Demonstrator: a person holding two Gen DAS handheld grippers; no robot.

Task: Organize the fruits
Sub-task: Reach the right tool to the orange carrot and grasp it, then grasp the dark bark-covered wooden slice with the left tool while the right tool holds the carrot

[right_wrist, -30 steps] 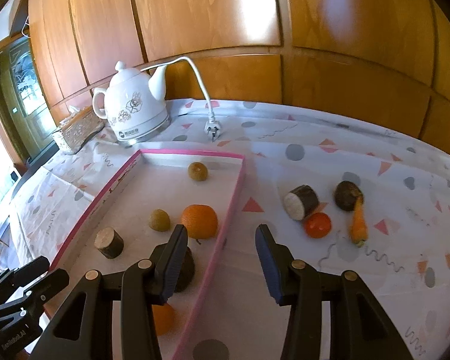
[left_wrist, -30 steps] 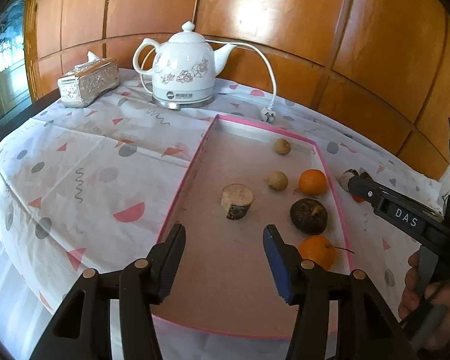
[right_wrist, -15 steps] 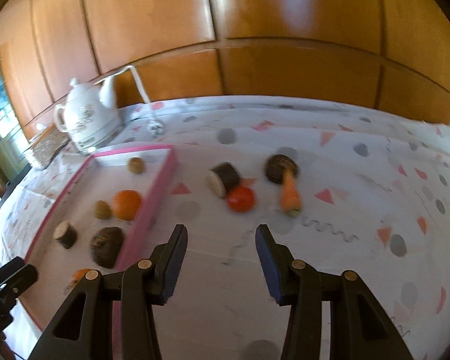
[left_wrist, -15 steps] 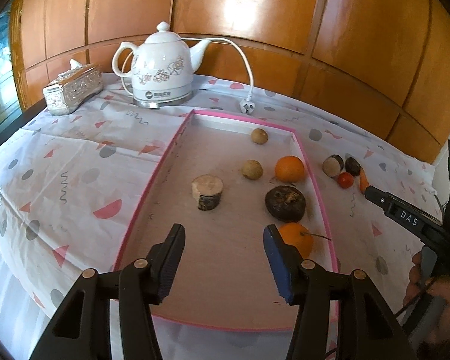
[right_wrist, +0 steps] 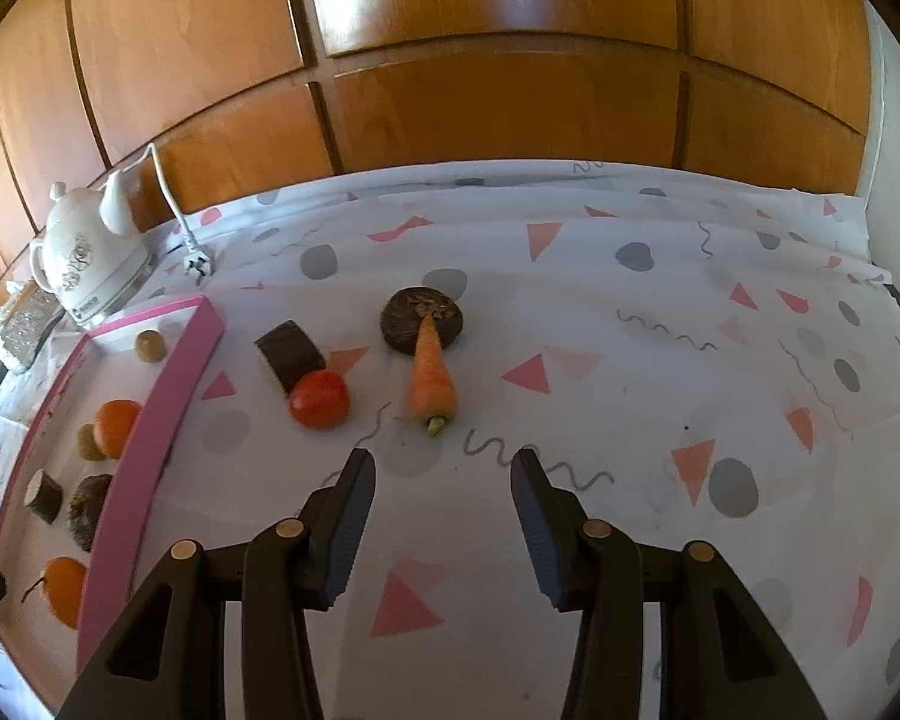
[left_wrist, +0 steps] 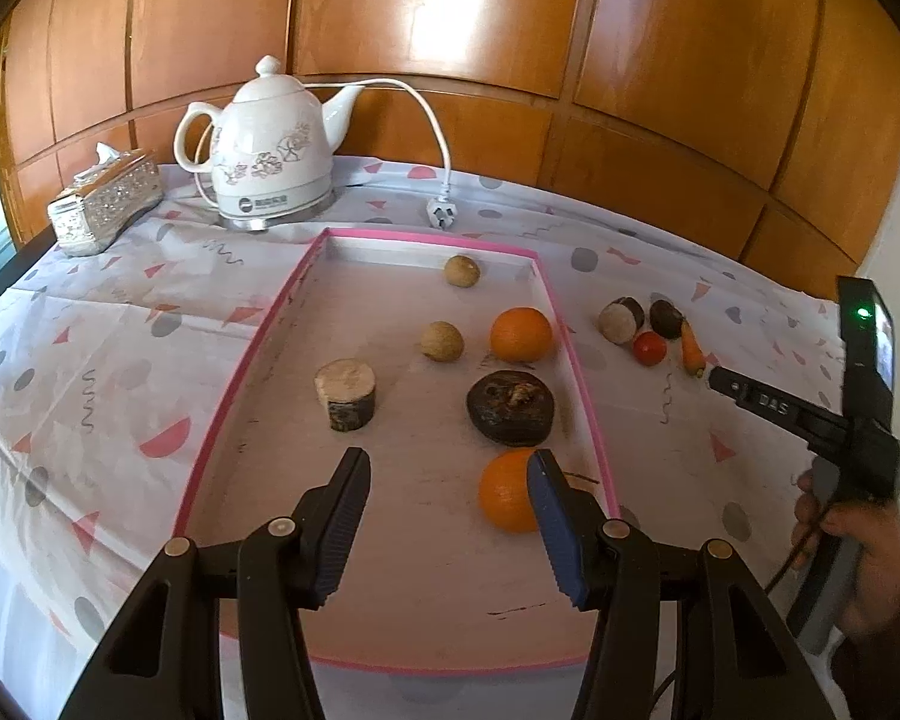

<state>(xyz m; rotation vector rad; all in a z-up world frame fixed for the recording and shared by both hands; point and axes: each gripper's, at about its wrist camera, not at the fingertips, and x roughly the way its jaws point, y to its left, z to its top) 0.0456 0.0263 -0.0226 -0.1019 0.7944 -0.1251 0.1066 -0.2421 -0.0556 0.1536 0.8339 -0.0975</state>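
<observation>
A pink-rimmed tray (left_wrist: 582,372) (right_wrist: 150,420) holds two oranges (left_wrist: 521,333) (left_wrist: 507,498), two small tan round fruits (left_wrist: 442,341), a dark round root (left_wrist: 510,405) and a cut log-like piece (left_wrist: 345,387). On the cloth right of the tray lie a carrot (right_wrist: 431,381), a red tomato (right_wrist: 319,399), a dark cut piece (right_wrist: 288,354) and a dark round disc (right_wrist: 421,319). My left gripper (left_wrist: 447,480) is open and empty above the tray's near part. My right gripper (right_wrist: 441,468) is open and empty just in front of the carrot; it also shows in the left wrist view (left_wrist: 750,399).
A white floral electric kettle (left_wrist: 270,150) with its cord and plug (left_wrist: 441,213) stands behind the tray. A silver tissue box (left_wrist: 105,201) sits at the far left. Wood panelling backs the table. The patterned cloth (right_wrist: 690,360) stretches to the right.
My right gripper has swung right, away from the tray, and now faces the carrot and tomato on the cloth. My left gripper has pulled back a little over the tray. Both stay open.
</observation>
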